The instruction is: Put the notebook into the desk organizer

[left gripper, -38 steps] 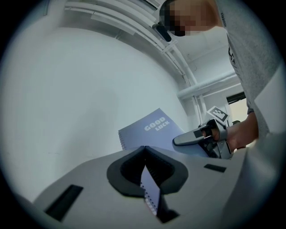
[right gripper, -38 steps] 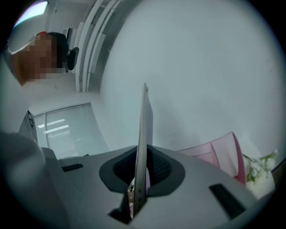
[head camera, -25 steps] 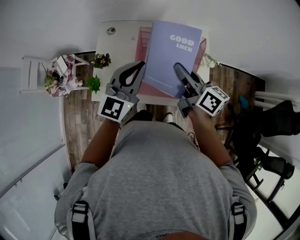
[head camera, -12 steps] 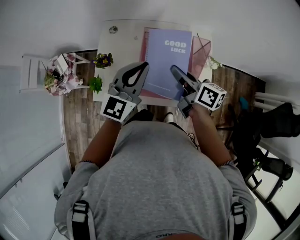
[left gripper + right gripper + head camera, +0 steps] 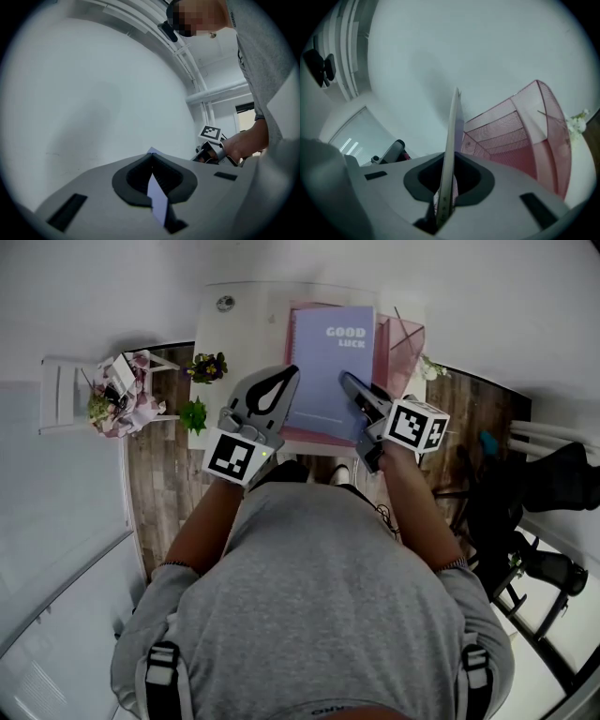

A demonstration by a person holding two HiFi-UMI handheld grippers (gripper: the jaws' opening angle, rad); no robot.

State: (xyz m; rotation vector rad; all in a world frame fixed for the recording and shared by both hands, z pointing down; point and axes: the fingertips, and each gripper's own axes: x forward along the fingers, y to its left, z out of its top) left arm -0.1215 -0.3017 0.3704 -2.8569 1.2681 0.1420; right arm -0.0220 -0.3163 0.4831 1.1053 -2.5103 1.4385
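Observation:
A lavender notebook [image 5: 330, 371] with "GOOD LUCK" on its cover hangs over the pink mesh desk organizer [image 5: 401, 343] on the white table [image 5: 239, 329]. My left gripper [image 5: 284, 381] is shut on the notebook's left edge; in the left gripper view only a thin lavender sliver of the notebook [image 5: 157, 199] shows between the jaws of the left gripper [image 5: 152, 159]. My right gripper [image 5: 352, 388] is shut on the near right edge. In the right gripper view the notebook [image 5: 451, 140] stands edge-on in the right gripper [image 5: 451, 161], with the organizer [image 5: 520, 136] just behind and to the right.
Two small potted plants [image 5: 206, 363] [image 5: 191, 412] stand on the table's left edge, and a small round object [image 5: 225, 303] lies at its far left corner. A white stool with flowers [image 5: 117, 390] stands to the left. Dark chair legs [image 5: 525, 502] are on the right.
Both grippers have carried the notebook lower and leftward in the head view, so it now lies squarer over the pink organizer. The right gripper sank and tipped downward.

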